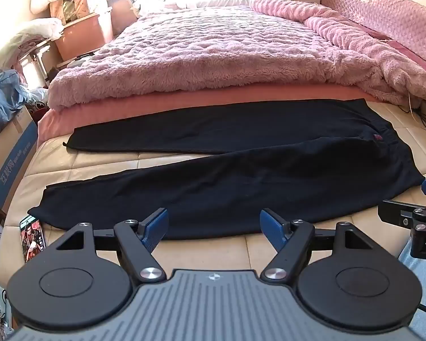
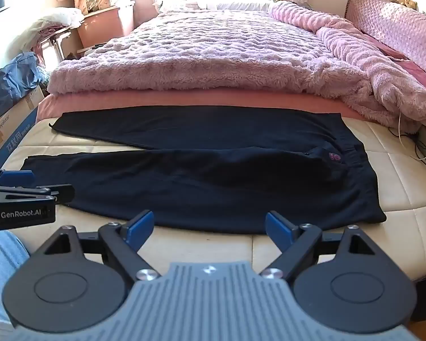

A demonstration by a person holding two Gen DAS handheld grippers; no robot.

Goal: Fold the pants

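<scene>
Dark navy pants [image 1: 241, 176] lie flat and unfolded across the bed's near end, waistband to the right, both legs spread apart toward the left.

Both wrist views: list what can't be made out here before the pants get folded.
- Pants: dark cloth swallows seams and pockets in both views; the small logo is too small to read.
- Phone: left wrist view only, its lower end hidden behind the left gripper.
- Right gripper: in the left wrist view, cut off by the right edge.
- Cables: ends run past the mattress edge.
</scene>
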